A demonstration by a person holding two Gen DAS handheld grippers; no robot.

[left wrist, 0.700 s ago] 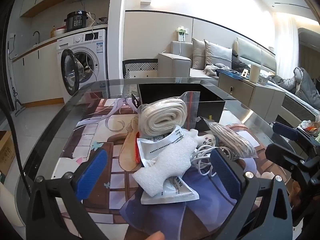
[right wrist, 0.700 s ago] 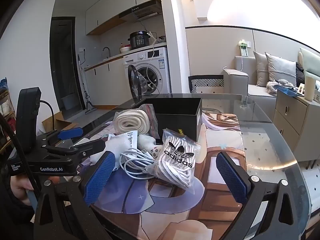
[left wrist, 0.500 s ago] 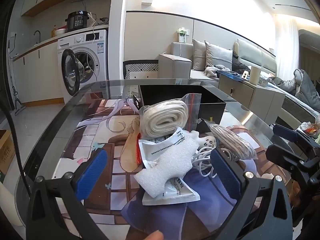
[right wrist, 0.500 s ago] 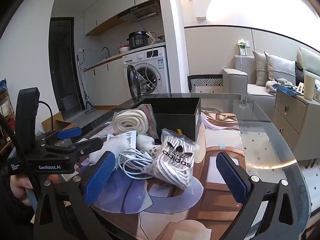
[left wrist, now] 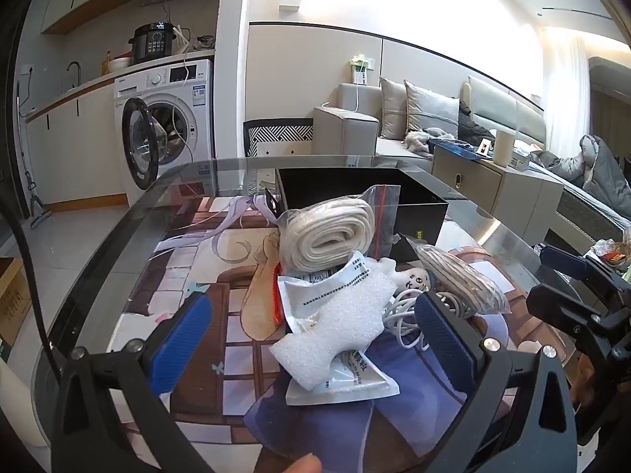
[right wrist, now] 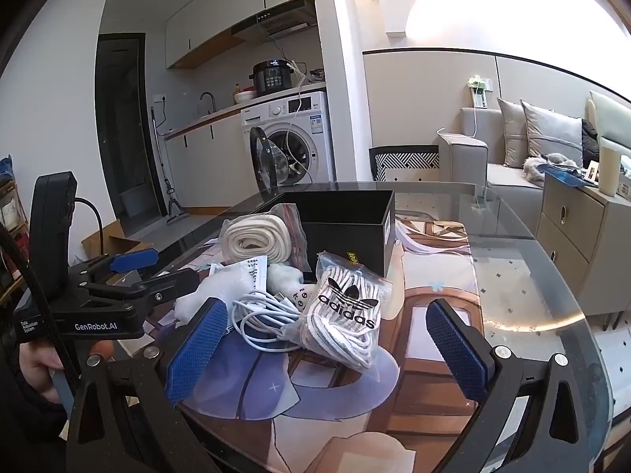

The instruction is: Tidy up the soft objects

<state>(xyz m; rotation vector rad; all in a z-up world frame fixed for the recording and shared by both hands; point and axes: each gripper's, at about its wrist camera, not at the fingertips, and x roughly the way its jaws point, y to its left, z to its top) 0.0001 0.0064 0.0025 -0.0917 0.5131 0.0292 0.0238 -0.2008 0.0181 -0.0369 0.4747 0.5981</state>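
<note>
A pile of soft items lies on the glass table in front of an open black box (left wrist: 355, 193) (right wrist: 347, 216). It holds a white foam piece (left wrist: 339, 331), a white printed pouch (left wrist: 343, 378), a bagged cream rope coil (left wrist: 327, 236) (right wrist: 256, 238), a white cable (right wrist: 264, 311), a bagged Adidas lace bundle (right wrist: 347, 315) (left wrist: 461, 280) and a small white plush (left wrist: 410, 276). My left gripper (left wrist: 311, 339) is open, its fingers either side of the foam piece. My right gripper (right wrist: 327, 343) is open, around the lace bundle and cable.
A cartoon-printed mat (right wrist: 426, 315) lies under the glass top, whose curved edge (right wrist: 568, 299) runs on the right. A washing machine (left wrist: 165, 118) with its door open stands behind; a sofa (left wrist: 394, 130) and a cabinet (right wrist: 575, 236) are to the right.
Both views have shifted only slightly; the pile sits a touch higher in the left wrist view. Both grippers stay open and nothing has been picked up.
</note>
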